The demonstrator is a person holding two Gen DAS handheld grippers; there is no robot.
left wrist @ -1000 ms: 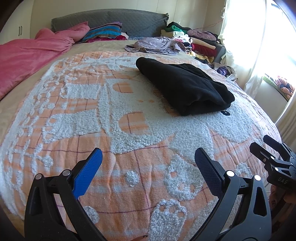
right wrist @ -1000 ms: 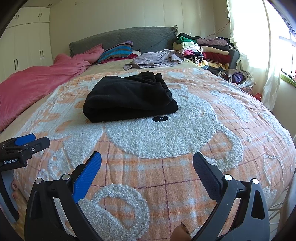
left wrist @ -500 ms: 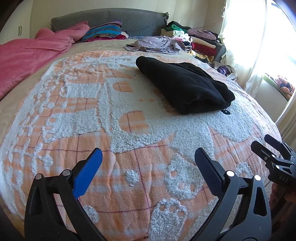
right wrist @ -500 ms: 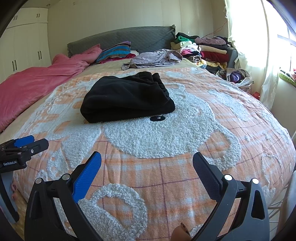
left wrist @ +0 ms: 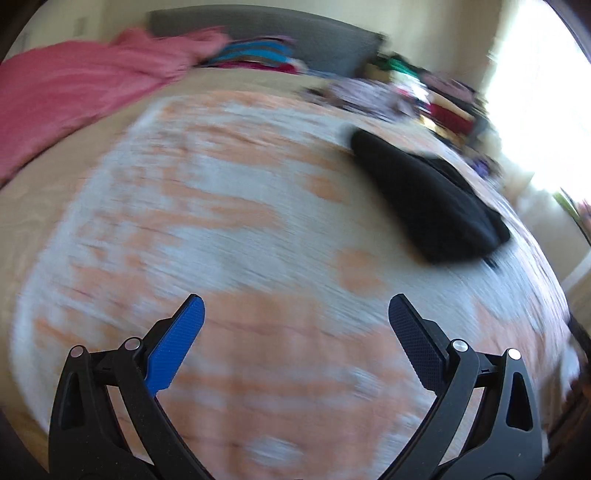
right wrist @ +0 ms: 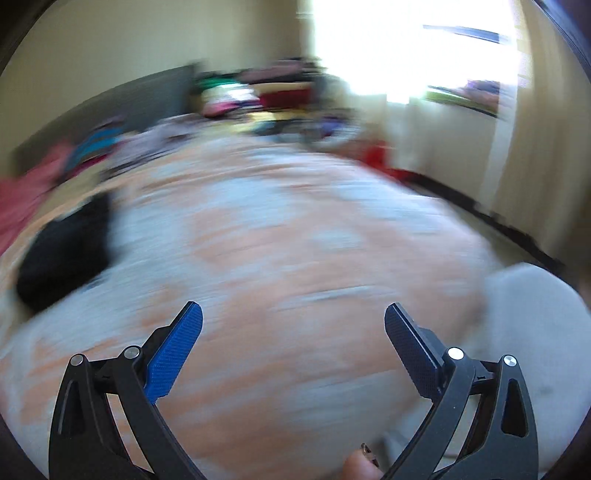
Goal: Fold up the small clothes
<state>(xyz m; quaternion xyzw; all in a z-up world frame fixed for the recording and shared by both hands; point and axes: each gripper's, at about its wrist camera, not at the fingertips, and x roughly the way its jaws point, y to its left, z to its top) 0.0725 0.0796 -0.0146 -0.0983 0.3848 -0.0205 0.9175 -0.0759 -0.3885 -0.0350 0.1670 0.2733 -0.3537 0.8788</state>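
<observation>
A folded black garment [left wrist: 428, 199] lies on the orange and white bedspread [left wrist: 240, 229], far right of my left gripper [left wrist: 295, 314], which is open and empty above the bed. In the right wrist view the black garment [right wrist: 66, 251] sits at the far left edge. My right gripper [right wrist: 293, 321] is open and empty over the bedspread [right wrist: 295, 258]. Both views are blurred by motion.
A pink blanket [left wrist: 81, 85] lies at the bed's far left by the grey headboard [left wrist: 266, 29]. A pile of mixed clothes [left wrist: 424, 92] sits at the far right near a bright window [right wrist: 406, 48]. A grey shape [right wrist: 532, 332] fills the right wrist view's lower right.
Both views have swung and blurred. The right gripper has turned right, toward the window and bed edge, putting the black garment at its far left. The left gripper has shifted left.
</observation>
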